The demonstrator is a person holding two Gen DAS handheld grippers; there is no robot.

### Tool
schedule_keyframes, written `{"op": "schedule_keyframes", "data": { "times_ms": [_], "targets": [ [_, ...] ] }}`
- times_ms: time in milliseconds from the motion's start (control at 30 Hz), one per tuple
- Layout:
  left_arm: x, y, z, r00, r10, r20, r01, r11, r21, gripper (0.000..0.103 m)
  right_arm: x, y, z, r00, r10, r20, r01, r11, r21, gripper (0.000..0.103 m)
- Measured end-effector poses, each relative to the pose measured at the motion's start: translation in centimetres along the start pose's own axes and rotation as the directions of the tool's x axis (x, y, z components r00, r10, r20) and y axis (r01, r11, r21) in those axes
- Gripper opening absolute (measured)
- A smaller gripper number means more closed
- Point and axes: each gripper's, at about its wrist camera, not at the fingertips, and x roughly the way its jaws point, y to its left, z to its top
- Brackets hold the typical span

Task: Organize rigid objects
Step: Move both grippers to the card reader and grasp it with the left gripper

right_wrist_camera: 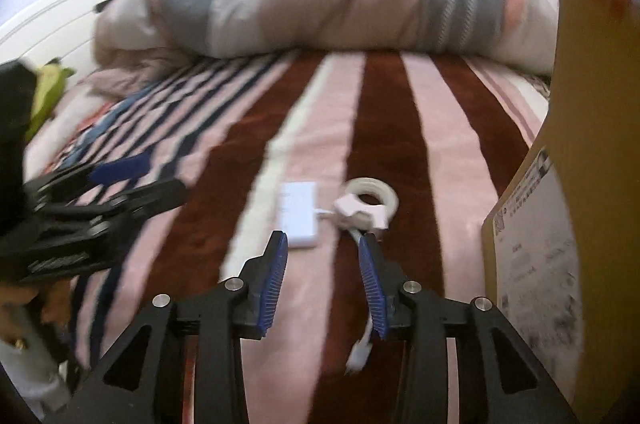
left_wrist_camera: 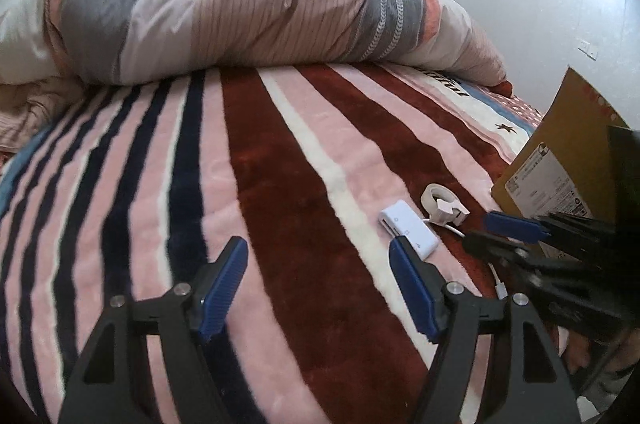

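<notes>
Ahead of the right gripper (right_wrist_camera: 323, 250), the adapter (right_wrist_camera: 298, 214) is laid flat on the blanket (right_wrist_camera: 392, 128), its long axis running away from the fingers. The tape roll (right_wrist_camera: 372, 198) is seen just right of it, a white cable (right_wrist_camera: 360, 348) trailing back between the parted, empty jaws. The left gripper (left_wrist_camera: 318, 250) is held low and level, spread wide and empty. A box (right_wrist_camera: 580, 144) is stood at the far right.

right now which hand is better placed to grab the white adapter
Right. The right gripper is open and points at the white adapter, just beyond its fingertips. The left gripper is open too, but the adapter lies off past its right finger.
</notes>
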Motion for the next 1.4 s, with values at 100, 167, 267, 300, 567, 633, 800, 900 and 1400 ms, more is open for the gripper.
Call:
{"op": "schedule_keyframes", "data": {
  "times_ms": [100, 167, 267, 300, 567, 633, 800, 900, 1400],
  "targets": [
    [1.3, 0.0, 0.0, 0.999, -0.034, -0.019, 0.034, 0.999, 0.003, 0.071, 2.0, -1.2, 0.3, 0.999, -0.038, -0.003, 0.038, 0.999, 0.025, 0.045],
    [1.9, -0.2, 0.1, 0.998, -0.055, -0.028, 0.056, 0.998, 0.007, 0.071, 3.0, -1.7, 0.4, 0.999, -0.049, -0.006, 0.049, 0.998, 0.033, 0.046],
    [2.8, -0.7, 0.1, 0.993, -0.115, -0.039, 0.116, 0.993, 0.016, 0.071, 4.1, -2.1, 0.7, 0.999, -0.051, -0.003, 0.051, 0.998, 0.028, 0.041],
    [3.1, -1.0, 0.1, 0.989, -0.142, -0.042, 0.143, 0.99, 0.021, 0.071, 4.2, -2.1, 0.7, 0.998, -0.063, 0.002, 0.063, 0.998, 0.023, 0.032],
    [6.0, -3.2, 0.4, 0.959, -0.271, -0.086, 0.275, 0.96, 0.045, 0.071, 2.8, -1.8, -0.5, 0.992, -0.127, 0.017, 0.127, 0.992, -0.025, 0.029],
    [6.6, -3.7, 0.4, 0.957, -0.273, -0.1, 0.279, 0.959, 0.051, 0.069, 2.5, -1.5, -0.9, 0.989, -0.147, 0.019, 0.148, 0.988, -0.042, 0.029],
    [7.2, -4.4, 0.5, 0.963, -0.249, -0.106, 0.255, 0.966, 0.05, 0.048, 2.5, -1.5, -1.3, 0.985, -0.171, 0.017, 0.172, 0.983, -0.058, 0.029],
    [6.8, -4.3, 0.5, 0.956, -0.273, -0.11, 0.279, 0.959, 0.048, 0.029, 2.5, -1.5, -1.4, 0.985, -0.173, 0.014, 0.173, 0.983, -0.061, 0.029],
    [7.6, -4.1, 1.0, 0.964, -0.23, -0.131, 0.231, 0.973, -0.014, 0.078, 2.3, -1.2, -2.2, 0.983, -0.186, 0.003, 0.185, 0.978, -0.1, 0.028]
  ]
}}
